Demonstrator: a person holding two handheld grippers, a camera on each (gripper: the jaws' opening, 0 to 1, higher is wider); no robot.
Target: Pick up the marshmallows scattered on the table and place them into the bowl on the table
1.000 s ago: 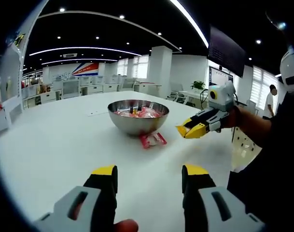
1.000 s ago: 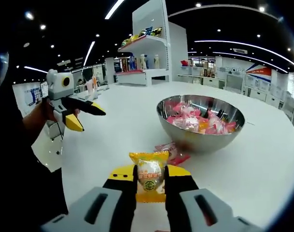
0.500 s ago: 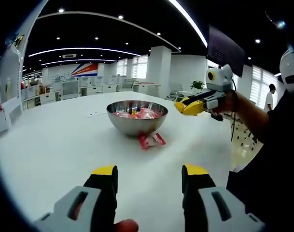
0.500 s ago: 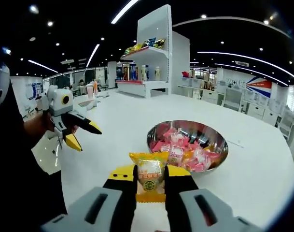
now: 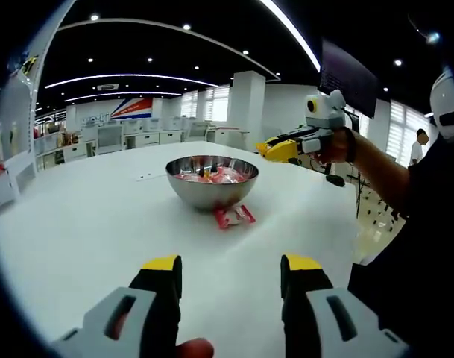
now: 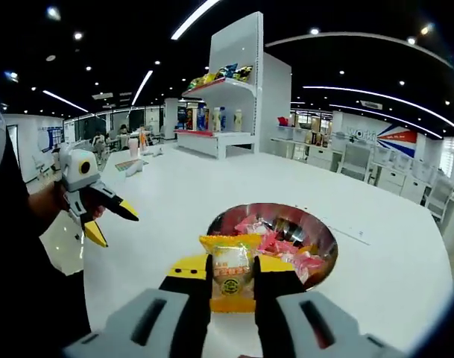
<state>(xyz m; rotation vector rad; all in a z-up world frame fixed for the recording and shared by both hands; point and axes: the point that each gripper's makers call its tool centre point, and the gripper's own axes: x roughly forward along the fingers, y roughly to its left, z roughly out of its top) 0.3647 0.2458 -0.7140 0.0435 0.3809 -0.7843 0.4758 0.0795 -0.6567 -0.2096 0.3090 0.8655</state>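
The table (image 5: 77, 224) was white and broad, its top plain and glossy. A steel bowl (image 5: 212, 186) stood on it, toward the far middle in the left gripper view, with wrapped sweets heaped inside (mostly pink and red). Just in front of the bowl, a red packet (image 5: 235, 217) lay flat on the top. Farther back, near the bowl, lay a thin pale sheet (image 5: 150, 176)

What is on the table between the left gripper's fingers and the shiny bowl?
In the left gripper view, one red packet lies on the white table, right in front of the bowl. From it back to the left gripper, the table is bare.
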